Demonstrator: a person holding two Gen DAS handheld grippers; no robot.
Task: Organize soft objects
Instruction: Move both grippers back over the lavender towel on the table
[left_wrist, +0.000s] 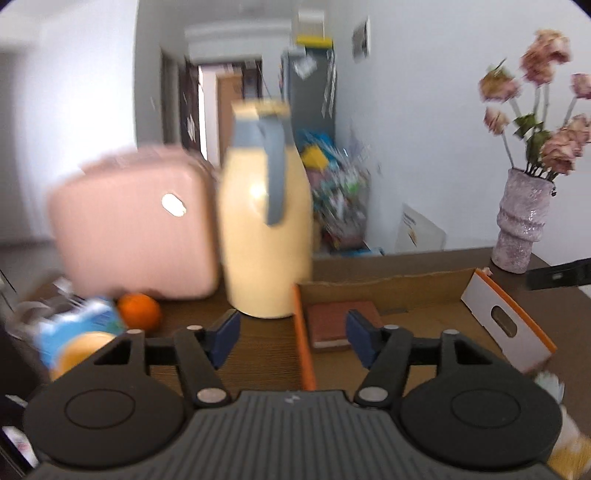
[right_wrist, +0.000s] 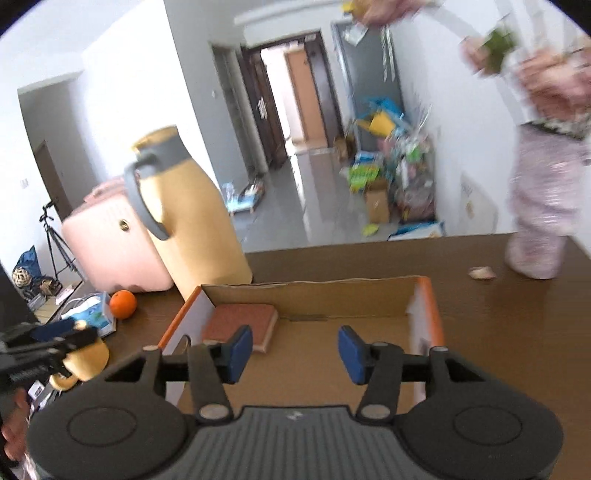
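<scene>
An open cardboard box (left_wrist: 388, 286) with orange outer sides lies on the brown table. A reddish-brown, cream-edged pad (left_wrist: 341, 325) rests flat in its far left corner. My left gripper (left_wrist: 293, 339) is open and empty, hovering over the box's left wall, with the pad just beyond its right finger. In the right wrist view the same box (right_wrist: 314, 297) and pad (right_wrist: 240, 323) lie straight ahead. My right gripper (right_wrist: 295, 352) is open above the box floor, with nothing between its blue pads and the pad just past its left finger.
A yellow jug (left_wrist: 266, 229) with a grey handle and a pink case (left_wrist: 133, 232) stand behind the box's left end. An orange (left_wrist: 140, 310), a blue carton (right_wrist: 92, 314) and a yellow mug (right_wrist: 86, 360) lie left. A flower vase (left_wrist: 521, 225) stands back right, near a small pale scrap (right_wrist: 482, 273).
</scene>
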